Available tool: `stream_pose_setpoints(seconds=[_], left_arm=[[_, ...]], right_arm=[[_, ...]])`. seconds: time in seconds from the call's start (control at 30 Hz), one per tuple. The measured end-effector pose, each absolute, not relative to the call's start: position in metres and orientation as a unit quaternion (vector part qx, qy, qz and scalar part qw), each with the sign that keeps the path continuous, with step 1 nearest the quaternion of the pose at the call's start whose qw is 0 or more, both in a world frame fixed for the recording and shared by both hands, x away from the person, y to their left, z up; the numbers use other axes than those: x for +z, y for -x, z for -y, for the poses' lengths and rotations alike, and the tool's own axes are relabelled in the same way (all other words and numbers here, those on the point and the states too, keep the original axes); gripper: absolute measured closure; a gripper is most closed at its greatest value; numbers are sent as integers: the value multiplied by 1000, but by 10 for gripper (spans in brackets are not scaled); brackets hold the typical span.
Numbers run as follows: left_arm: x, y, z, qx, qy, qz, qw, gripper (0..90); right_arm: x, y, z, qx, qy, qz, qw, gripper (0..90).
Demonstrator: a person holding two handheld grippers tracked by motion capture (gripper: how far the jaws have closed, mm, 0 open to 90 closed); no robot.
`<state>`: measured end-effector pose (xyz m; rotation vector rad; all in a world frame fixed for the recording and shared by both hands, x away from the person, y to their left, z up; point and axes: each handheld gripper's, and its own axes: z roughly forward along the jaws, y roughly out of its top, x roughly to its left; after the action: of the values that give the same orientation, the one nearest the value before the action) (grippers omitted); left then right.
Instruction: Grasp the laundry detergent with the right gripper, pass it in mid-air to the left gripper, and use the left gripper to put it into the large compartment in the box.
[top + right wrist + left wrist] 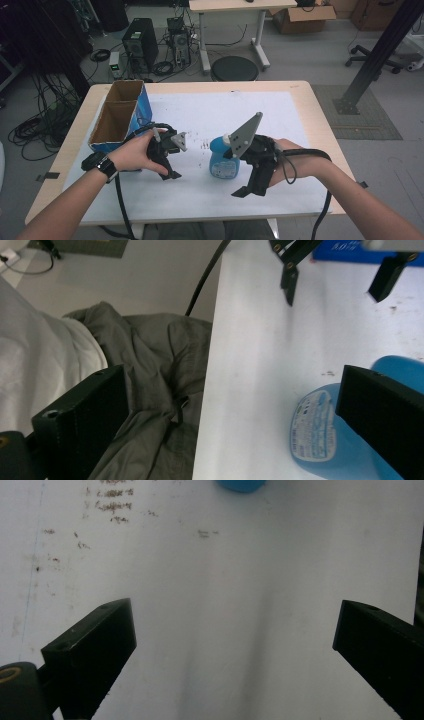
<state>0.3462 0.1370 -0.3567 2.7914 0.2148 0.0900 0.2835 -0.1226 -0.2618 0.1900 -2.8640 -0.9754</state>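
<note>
Left gripper [172, 167]: jaws spread wide with nothing between them. In the left gripper view the two black jaws frame bare white table covering [240, 630], smudged with dark specks toward the upper left; the rounded blue edge of the spray bottle [241, 485] shows at the top, well clear of the jaws. In the high view the person's left hand [137, 152] grips this tool and tilts it down toward the table, its cable trailing off the near edge.

Right gripper [245, 190]: jaws likewise released and empty. In the right gripper view the right-hand jaw overlaps the blue spray bottle [325, 435], whose white label faces the camera; whether that jaw touches the bottle cannot be told. The other jaw hangs over the table's near edge, above the person's grey trousers [150, 370]. The left gripper [335, 272] appears farther off at the top, jaws open.

In the high view the spray bottle [222, 160] stands upright on the white covering near the middle of the table [320, 125], between the two grippers and just beside the right one, whose grey three-cornered plate [245, 132] rises in front of the bottle's white top.

A blue cardboard box [120, 120] with two open compartments stands at the table's left side, just behind the left hand.
</note>
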Motion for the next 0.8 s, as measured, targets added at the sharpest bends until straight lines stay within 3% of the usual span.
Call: stream_pose_setpoints(seconds=[0.8], left_arm=[[-342, -345, -144, 47, -978, -88, 183, 42]], right_arm=[[-215, -319, 151, -424, -49, 904, 18, 1]])
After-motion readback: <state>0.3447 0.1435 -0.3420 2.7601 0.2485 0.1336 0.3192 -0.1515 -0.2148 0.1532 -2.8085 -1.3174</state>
